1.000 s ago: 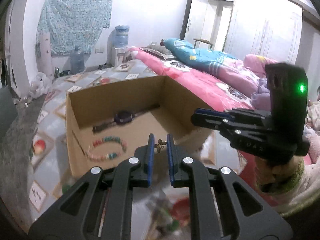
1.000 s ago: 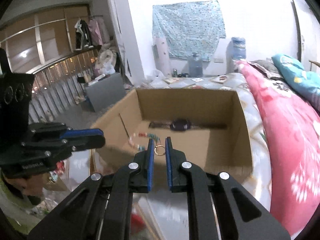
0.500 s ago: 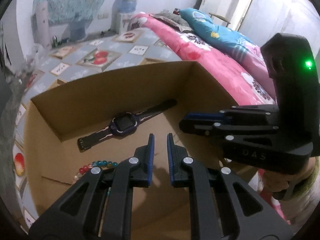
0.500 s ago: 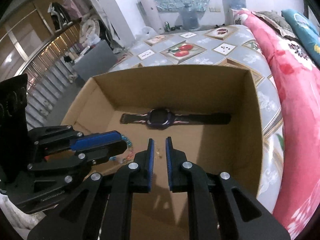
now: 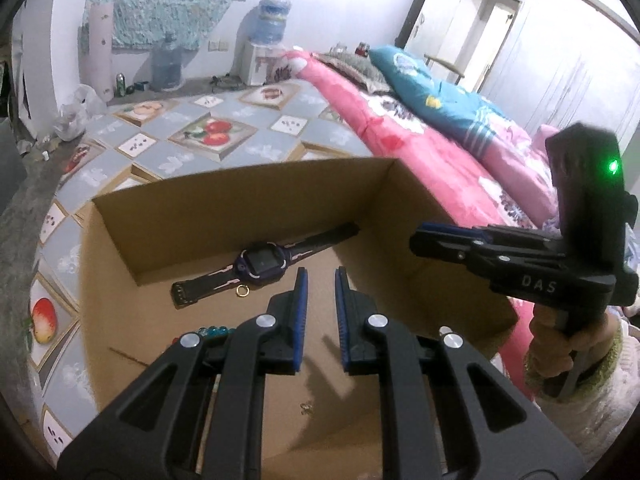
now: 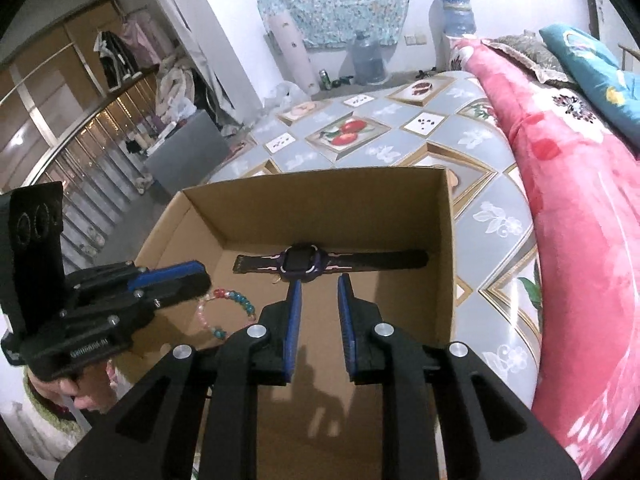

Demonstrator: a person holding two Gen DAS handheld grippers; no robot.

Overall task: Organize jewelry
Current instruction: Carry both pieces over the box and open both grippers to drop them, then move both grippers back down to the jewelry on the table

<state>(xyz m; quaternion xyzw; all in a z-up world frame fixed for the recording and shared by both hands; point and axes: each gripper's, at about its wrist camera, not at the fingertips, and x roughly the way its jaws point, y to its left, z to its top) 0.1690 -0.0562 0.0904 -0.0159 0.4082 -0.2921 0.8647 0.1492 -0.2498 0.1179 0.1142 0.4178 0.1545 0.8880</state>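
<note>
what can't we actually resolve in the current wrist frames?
- Bead bracelet: left view shows only a few beads behind the left gripper; right view has it partly covered too.
- Small charm on the box floor: too small to identify.
- Ring: right view, barely visible by the watch.
- Near box wall: hidden in both views.

White walls with a pale blue patterned cloth [image 5: 168,4] hung up, a water dispenser [image 5: 267,42] and a spare water jug [image 5: 165,65] on the floor below, a pink floral bed [image 6: 580,208], white wardrobe doors [image 5: 560,64], plus a stair railing [image 6: 80,168] off left.
</note>
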